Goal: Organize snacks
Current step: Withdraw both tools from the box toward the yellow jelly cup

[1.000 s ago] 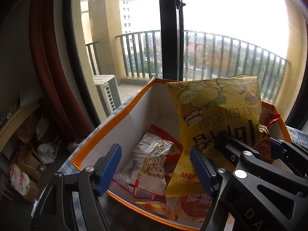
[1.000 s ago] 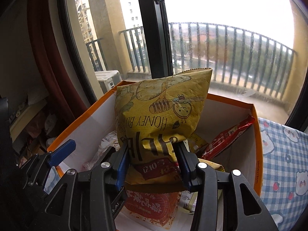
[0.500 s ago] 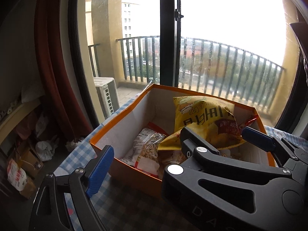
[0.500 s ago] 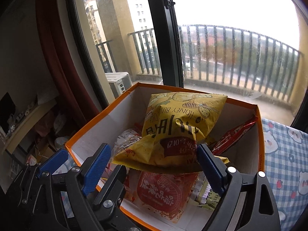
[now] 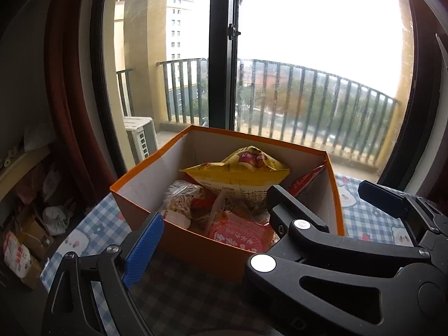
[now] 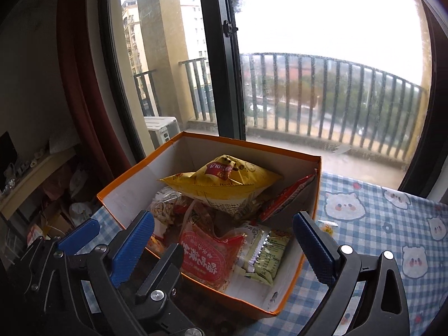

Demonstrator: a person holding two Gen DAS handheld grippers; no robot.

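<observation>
An orange box (image 5: 196,240) (image 6: 288,285) stands on the checked tablecloth, filled with snack packets. A yellow honey butter chip bag (image 5: 238,173) (image 6: 224,179) lies on top of the pile. A red round-print packet (image 6: 207,254) (image 5: 240,232), a clear cookie packet (image 5: 182,201) and a red stick packet (image 6: 288,196) lie around it. My right gripper (image 6: 221,249) is open and empty, drawn back in front of the box. In the left wrist view only one blue fingertip (image 5: 142,249) of my left gripper shows; the right gripper's body hides the other side.
The blue checked tablecloth (image 6: 378,218) with bear prints stretches to the right. A small wrapped candy (image 6: 326,228) lies beside the box. A big window with balcony railing stands behind. Cluttered shelves and bags (image 5: 33,224) sit on the floor at the left.
The right gripper let go of the yellow chip bag, which now lies flat on the pile. Both grippers have pulled back and up from the box.
</observation>
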